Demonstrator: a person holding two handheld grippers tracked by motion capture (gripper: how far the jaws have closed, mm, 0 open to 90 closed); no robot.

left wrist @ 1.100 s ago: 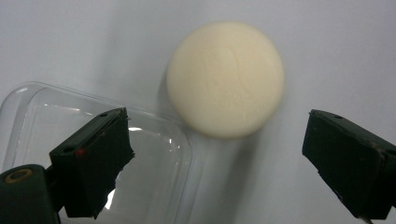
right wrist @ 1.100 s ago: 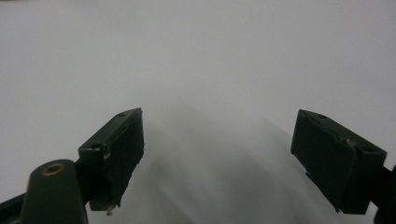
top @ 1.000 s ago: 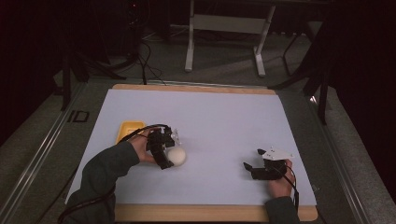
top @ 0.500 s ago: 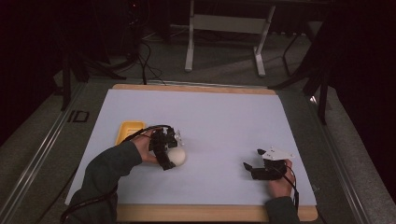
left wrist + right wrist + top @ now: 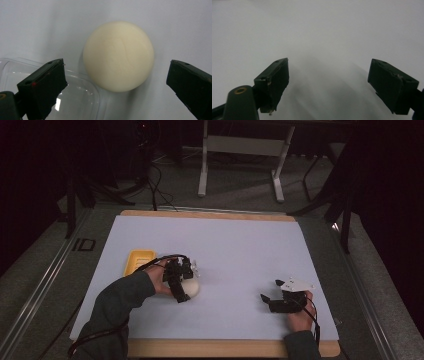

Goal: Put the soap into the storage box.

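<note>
A cream ball point(image 5: 118, 56) lies on the white table sheet point(image 5: 225, 250) between the jaws of my left gripper point(image 5: 116, 66). The jaws have just been opening and now stand wide, clear of the ball on both sides. From above, the left gripper point(image 5: 183, 288) points down beside the ball point(image 5: 193, 289). A clear plastic piece point(image 5: 75, 100) lies under the left jaw. My right gripper point(image 5: 266, 301) rests low near the front right of the sheet, pointing left. Its jaws are open with nothing between them point(image 5: 328, 67).
A yellow tray point(image 5: 139, 261) sits on the sheet just behind the left hand. The sheet covers a wooden board point(image 5: 230, 349). Dark floor, cables and a metal stand point(image 5: 240, 150) lie beyond the far edge.
The left gripper has edged slightly to the right over the ball. The ball and the right gripper have stayed where they were.
</note>
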